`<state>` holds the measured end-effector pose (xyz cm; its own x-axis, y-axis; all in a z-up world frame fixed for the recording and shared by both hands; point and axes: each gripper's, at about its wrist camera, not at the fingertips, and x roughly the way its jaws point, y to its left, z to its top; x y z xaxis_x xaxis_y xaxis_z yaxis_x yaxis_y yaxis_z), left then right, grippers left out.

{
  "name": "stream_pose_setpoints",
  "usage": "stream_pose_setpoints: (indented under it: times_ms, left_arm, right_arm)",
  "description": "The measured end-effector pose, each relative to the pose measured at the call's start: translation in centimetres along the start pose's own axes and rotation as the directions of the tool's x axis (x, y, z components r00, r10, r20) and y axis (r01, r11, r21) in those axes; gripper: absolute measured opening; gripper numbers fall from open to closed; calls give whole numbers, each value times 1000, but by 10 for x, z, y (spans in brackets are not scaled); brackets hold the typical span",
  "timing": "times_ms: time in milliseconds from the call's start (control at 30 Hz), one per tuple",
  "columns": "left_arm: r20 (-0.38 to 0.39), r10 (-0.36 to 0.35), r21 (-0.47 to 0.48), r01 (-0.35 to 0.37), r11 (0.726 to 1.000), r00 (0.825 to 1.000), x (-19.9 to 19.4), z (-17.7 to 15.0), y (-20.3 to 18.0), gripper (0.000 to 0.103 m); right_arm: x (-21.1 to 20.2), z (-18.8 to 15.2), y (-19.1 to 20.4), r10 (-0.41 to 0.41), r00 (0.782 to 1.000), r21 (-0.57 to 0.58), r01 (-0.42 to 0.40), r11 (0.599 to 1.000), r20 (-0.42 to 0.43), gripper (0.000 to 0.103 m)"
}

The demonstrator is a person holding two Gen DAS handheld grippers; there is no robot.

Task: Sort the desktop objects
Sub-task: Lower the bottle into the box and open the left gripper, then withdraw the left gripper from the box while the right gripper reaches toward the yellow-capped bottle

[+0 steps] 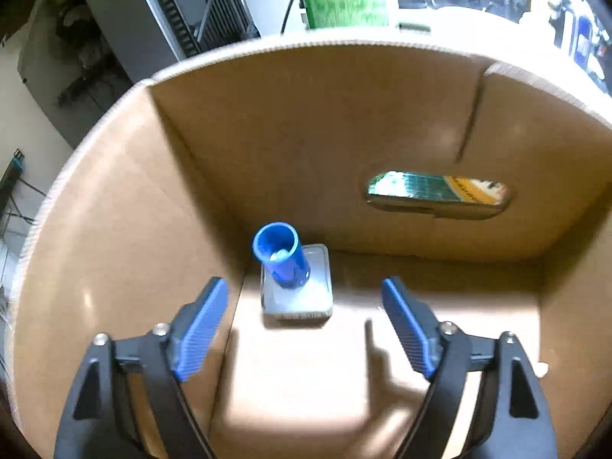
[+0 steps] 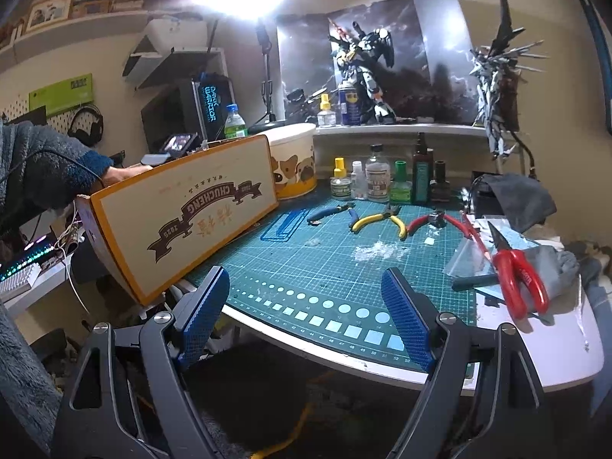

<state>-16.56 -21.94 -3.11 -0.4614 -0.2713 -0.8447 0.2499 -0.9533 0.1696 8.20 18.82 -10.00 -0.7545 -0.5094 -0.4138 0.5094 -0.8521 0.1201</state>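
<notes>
**Blue tube dropped into carton, pliers next in line**

Left claw point(image 1: 305, 329) wide open, empty, poised above the brown corrugated cardboard carton point(image 1: 114, 229). Down in its far corner: small blue plastic tube point(image 1: 281, 254), tilted on a pale flat square container point(image 1: 296, 292). Probably light, rigid, smooth-walled; best pinched across the barrel. Right claw point(image 2: 306, 317) likewise spread, empty, facing the green gridded cutting mat point(image 2: 325, 267) on the counter. Yellow-handled pliers point(image 2: 376, 220): heavier steel, grippy sleeves, best taken at the handles.

Left tongs point(image 1: 305, 329) and right tongs point(image 2: 306, 317) both gape empty
</notes>
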Motion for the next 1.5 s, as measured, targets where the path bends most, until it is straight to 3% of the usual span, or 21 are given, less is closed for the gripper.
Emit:
stream_pose_setpoints:
  times_ms: [100, 200, 333, 400, 533, 700, 767, 867, 967, 1033, 1067, 1167, 1233, 1333, 1400, 1467, 1500]
  left_arm:
    - [-3, -6, -31, 6, 1000, 1000, -24, 0, 0, 86]
    - [50, 10, -64, -7, 998, 999, -59, -3, 0, 86]
    - [220, 48, -86, -29, 996, 974, -108, -17, 1, 86]
    - [348, 63, -90, -34, 995, 935, -148, -18, 0, 86]
    - [513, 37, -103, 18, 995, 857, -191, -23, 18, 86]
    - [629, -35, -83, 111, 990, 777, -242, -63, 3, 102]
    - [663, -62, -40, 118, 992, 746, -254, -82, -12, 103]
    - [682, -95, 27, 105, 994, 725, -266, -107, -41, 103]
    - [706, -142, 39, 162, 986, 694, -279, -134, -54, 103]
    - [739, -198, 75, 214, 974, 644, -285, -160, -69, 103]
    - [745, -223, 102, 223, 969, 629, -285, -174, -81, 103]
    - [745, -277, 134, 270, 953, 607, -265, -211, -118, 103]
    - [767, -284, 129, 295, 947, 576, -245, -228, -140, 103]
    - [779, -265, 146, 247, 958, 568, -204, -236, -176, 103]
    - [743, -275, 175, 220, 960, 610, -177, -231, -194, 103]
    - [699, -271, 171, 212, 962, 662, -154, -223, -201, 103]
    - [692, -273, 163, 223, 961, 668, -149, -222, -198, 103]
  right_arm:
    - [1, 0, 1, 5, 1000, 0, -5, 1000, -2, 80]
    - [1, 0, 3, 11, 1000, -1, -11, 1000, -4, 80]
    - [0, 2, 4, 16, 1000, -1, -16, 1000, -6, 80]
    - [-1, 3, 5, 12, 1000, -5, -12, 1000, -5, 80]
    - [-4, 5, 6, 4, 1000, -7, -4, 1000, 0, 80]
    - [-2, 7, -1, -33, 999, 17, 33, 999, -20, 80]
    - [1, 7, -5, -48, 998, 33, 49, 998, -37, 80]
    - [3, 8, -12, -64, 997, 46, 67, 997, -50, 80]
    - [0, 10, -15, -85, 995, 34, 87, 996, -47, 80]
    - [-2, 11, -19, -101, 994, 33, 103, 994, -44, 80]
    - [-3, 13, -21, -110, 993, 35, 111, 993, -40, 80]
    - [-7, 15, -30, -138, 990, 47, 139, 989, -28, 80]
    - [-7, 15, -36, -151, 988, 57, 152, 987, -29, 80]
    - [-7, 14, -47, -175, 984, 66, 177, 982, -31, 80]
    - [-6, 15, -54, -195, 980, 71, 196, 978, -28, 80]
    - [-5, 17, -60, -201, 979, 77, 202, 976, -20, 80]
    - [-4, 18, -64, -203, 979, 76, 204, 976, -15, 80]
